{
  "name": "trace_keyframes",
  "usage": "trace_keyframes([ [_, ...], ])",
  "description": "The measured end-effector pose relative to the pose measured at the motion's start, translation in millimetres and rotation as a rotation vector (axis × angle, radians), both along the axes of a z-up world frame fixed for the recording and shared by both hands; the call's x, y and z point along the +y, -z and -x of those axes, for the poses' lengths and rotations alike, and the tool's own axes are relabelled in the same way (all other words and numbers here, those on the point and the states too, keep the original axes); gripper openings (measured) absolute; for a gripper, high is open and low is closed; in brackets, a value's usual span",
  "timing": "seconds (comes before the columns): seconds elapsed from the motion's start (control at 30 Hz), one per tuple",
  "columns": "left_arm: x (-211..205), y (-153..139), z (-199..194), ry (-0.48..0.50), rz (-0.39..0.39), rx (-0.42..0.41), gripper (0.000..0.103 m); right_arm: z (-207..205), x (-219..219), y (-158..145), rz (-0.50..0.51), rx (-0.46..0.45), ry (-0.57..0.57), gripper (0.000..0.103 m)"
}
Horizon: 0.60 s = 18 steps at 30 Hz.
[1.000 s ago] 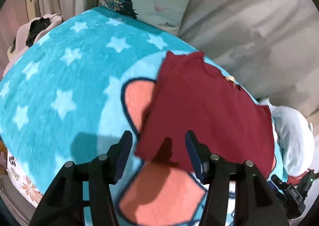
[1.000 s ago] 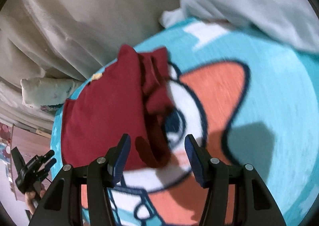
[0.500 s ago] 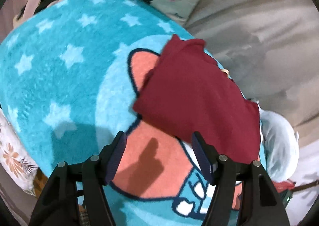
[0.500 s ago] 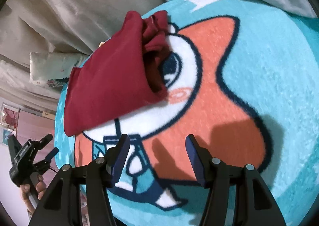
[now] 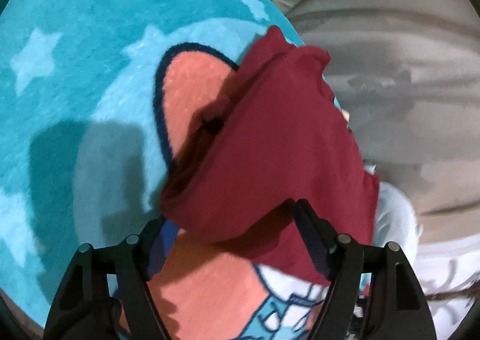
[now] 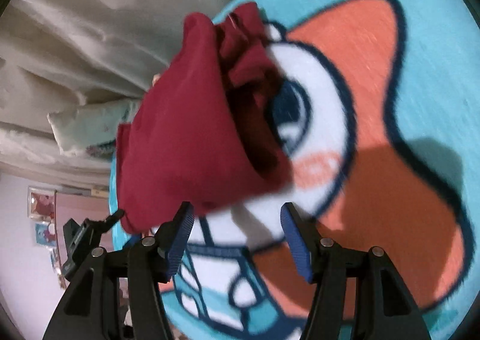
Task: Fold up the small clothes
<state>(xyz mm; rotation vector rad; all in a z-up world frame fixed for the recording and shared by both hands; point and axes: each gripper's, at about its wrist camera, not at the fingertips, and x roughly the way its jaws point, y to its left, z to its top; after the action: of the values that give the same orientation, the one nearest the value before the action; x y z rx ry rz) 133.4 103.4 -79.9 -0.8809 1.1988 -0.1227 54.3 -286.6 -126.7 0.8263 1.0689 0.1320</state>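
A small dark red garment [image 5: 270,154] lies folded on a turquoise blanket [image 5: 69,76] with a cartoon print. My left gripper [image 5: 237,238] is open, its jaws on either side of the garment's near edge, holding nothing. In the right wrist view the same red garment [image 6: 186,142] shows its bunched, layered side toward the blanket's middle. My right gripper [image 6: 237,232] is open and empty, just short of the garment's near edge. The left gripper [image 6: 87,235] shows at the left of the right wrist view.
Beige bedding [image 5: 399,70] lies beyond the blanket's far edge. A pale pillow [image 6: 90,127] sits past the garment. A light blue cloth [image 5: 393,220] lies at the blanket's right edge. A pink wall with pictures [image 6: 42,205] stands at the left.
Both grippers drew back from the garment and have now come close to its near edge again. The garment lies in the same folded shape. Both stay open.
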Motion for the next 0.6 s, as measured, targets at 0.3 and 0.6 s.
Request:
trace_keyframes([
  [0.3, 6.0, -8.9, -4.4, 0.061, -0.063, -0.011, 0.012, -35.6, 3.0, 5.5, -0.078, -0.007, 0.051, 0.018],
  [0.6, 17.2, -28.5, 29.2, 0.054, -0.109, -0.049, 0.01, 4.7, 15.7, -11.2, -0.089, -0.03, -0.057, 0.015],
])
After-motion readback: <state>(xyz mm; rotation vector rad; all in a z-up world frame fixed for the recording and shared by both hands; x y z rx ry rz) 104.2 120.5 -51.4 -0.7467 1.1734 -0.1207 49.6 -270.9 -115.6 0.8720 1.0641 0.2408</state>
